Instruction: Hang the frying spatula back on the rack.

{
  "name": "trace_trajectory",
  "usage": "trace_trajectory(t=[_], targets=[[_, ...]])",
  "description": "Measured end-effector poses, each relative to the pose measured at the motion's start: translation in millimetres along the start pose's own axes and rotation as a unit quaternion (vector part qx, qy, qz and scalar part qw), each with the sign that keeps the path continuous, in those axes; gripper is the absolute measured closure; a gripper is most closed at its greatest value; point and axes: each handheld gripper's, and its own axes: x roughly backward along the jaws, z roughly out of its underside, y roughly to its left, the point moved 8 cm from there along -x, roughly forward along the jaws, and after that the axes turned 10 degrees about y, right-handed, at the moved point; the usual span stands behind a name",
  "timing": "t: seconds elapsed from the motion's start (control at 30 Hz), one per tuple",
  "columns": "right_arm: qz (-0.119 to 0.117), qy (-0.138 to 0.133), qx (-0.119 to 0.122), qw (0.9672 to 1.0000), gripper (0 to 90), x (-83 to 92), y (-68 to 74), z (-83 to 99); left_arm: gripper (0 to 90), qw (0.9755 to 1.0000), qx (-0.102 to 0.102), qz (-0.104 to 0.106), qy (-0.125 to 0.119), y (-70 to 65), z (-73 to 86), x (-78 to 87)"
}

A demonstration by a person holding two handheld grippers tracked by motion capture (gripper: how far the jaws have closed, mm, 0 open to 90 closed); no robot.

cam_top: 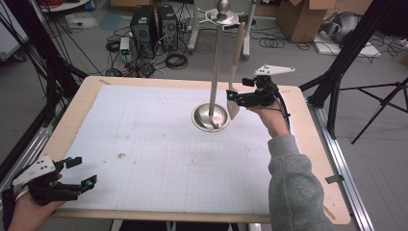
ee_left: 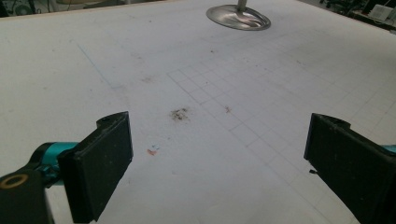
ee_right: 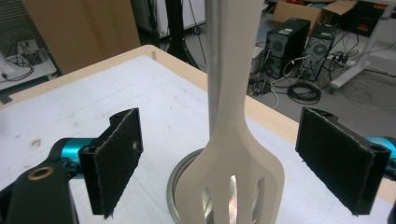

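I judged the job close to finished. The pale slotted spatula [cam_top: 234, 82] hung beside the steel pole of the utensil stand [cam_top: 214, 62], upper centre of the high view, its top up by the stand's crown and its slotted blade just above the round base. Whether its handle was truly hooked there I could not tell; the crown was too small to read.

My right gripper [cam_top: 234, 98] sat beside the blade, right of centre in the high view. In the right gripper view its fingers [ee_right: 116, 158] stood wide on either side of the spatula [ee_right: 231, 177], neither pad touching it, so the tool seemed to be hanging free. What I reckoned was left: draw that hand back clear without knocking the blade.

My left gripper [cam_top: 79, 173] waited at the lower left of the high view, at the near edge of the counter [cam_top: 159, 144]. Its fingers [ee_left: 100, 163] were spread wide with nothing between them, just bare gridded sheet and, far at the top of the left gripper view, the stand's base.

My count: one spatula, one stand, two grippers, and no other utensils on the counter.
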Motion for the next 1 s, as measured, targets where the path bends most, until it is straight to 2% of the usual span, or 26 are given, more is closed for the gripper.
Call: trace_trajectory(t=[0.4,0.7,0.8,1.0], targets=[[0.003,-0.002,0.015,0.9999,13.8,8.5,13.8,17.6,8.2,0.9998,-0.011,0.015,-0.009,-2.6,-12.4,-14.7],[-0.003,0.003,0.012,0.9999,11.8,14.2,20.6,36.7,8.2,0.9996,-0.005,0.024,-0.011,4.9,-19.1,-28.7],[-0.004,0.005,0.015,0.9999,11.8,16.6,24.2,44.7,8.2,0.9996,0.007,0.025,-0.012,11.5,-21.1,-34.4],[-0.006,-0.001,0.014,0.9999,11.7,26.2,29.8,58.4,8.2,0.9994,0.006,0.029,-0.018,15.3,-27.0,-41.7]])
